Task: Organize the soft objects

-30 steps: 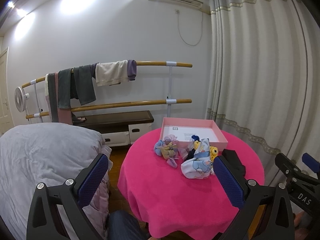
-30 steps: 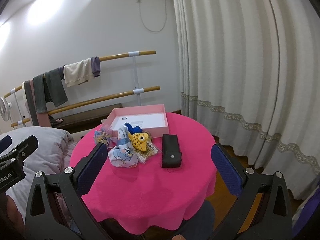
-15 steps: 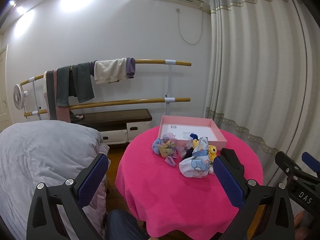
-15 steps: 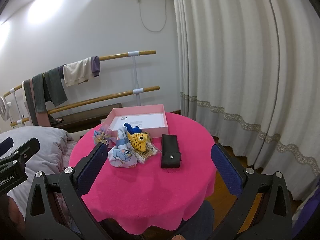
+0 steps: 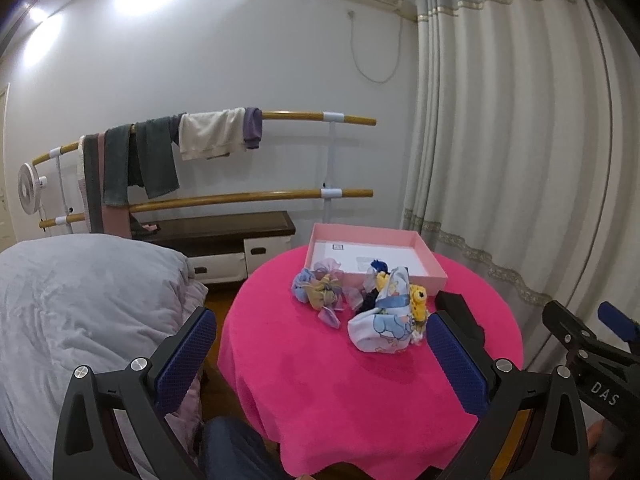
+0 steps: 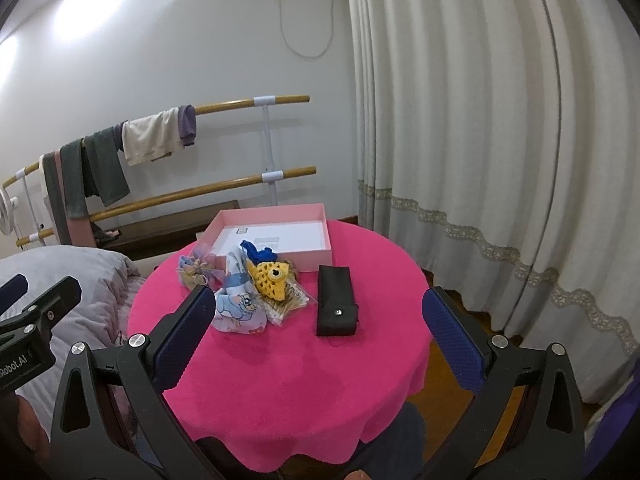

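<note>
A round table under a pink cloth [image 5: 360, 392] [image 6: 288, 364] carries a heap of soft things: a cartoon-print cloth pouch [image 5: 384, 326] [image 6: 238, 312], a yellow crocheted fish [image 6: 272, 276] [image 5: 418, 302], a blue knitted piece [image 6: 258, 252] and a bunch of pastel fabric scrunchies [image 5: 320, 288] [image 6: 196, 268]. An open pink box [image 5: 376, 252] [image 6: 276, 236] stands behind them. A black case [image 6: 336, 300] [image 5: 458, 312] lies to the right. My left gripper [image 5: 320, 354] and right gripper [image 6: 316, 330] both hover open, short of the table, holding nothing.
A grey duvet on a bed [image 5: 80, 304] lies left of the table. Behind are wooden rails with hanging towels [image 5: 160, 160], a low dark bench [image 5: 216, 232] and a small fan [image 5: 28, 188]. Pale curtains [image 6: 480, 140] fill the right side. A person's knee [image 5: 232, 448] shows below.
Both views have shifted only slightly; the left gripper has drifted a little, so the table sits marginally further left in its view. Nothing on the table has moved.
</note>
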A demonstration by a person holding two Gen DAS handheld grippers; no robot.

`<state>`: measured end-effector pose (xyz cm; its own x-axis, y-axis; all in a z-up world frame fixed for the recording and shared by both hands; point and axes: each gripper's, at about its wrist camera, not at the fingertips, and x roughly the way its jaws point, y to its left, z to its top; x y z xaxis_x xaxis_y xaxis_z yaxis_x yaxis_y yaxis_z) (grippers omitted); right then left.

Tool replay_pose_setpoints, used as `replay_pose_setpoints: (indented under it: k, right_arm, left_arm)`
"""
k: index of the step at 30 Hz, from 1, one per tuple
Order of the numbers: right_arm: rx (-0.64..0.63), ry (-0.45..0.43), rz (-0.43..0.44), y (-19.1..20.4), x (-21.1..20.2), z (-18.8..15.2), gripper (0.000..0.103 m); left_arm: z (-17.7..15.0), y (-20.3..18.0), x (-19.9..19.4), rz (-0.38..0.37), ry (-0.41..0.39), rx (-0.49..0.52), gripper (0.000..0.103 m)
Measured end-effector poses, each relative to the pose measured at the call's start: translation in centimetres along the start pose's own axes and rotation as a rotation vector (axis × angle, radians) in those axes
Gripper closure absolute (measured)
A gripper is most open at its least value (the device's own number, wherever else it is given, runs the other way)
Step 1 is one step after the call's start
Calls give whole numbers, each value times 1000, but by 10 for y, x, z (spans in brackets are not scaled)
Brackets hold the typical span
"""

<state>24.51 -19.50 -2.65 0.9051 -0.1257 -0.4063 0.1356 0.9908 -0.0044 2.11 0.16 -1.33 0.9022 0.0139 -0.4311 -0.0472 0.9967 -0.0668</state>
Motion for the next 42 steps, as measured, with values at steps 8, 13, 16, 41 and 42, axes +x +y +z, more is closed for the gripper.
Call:
replay_pose_setpoints:
  k: [8, 13, 16, 41, 42]
  right_arm:
    - [3, 20, -17, -7, 18, -3, 0]
    - [-5, 25, -28, -10, 27, -3, 0]
    - [-15, 49, -32, -12, 41, -6, 0]
    - [-20, 297, -37, -50, 211, -45, 0]
    - [-19, 301, -35, -49, 215, -45, 0]
  left_arm:
    - [0, -5, 22, -8, 15, 3, 0]
    - [0, -10, 37, -12, 25, 6, 0]
    - [-3, -14, 52, -15, 51, 9, 0]
    - [-24, -65, 278, -51, 291, 23, 0]
    - [-25, -66, 284, -54, 291, 23, 0]
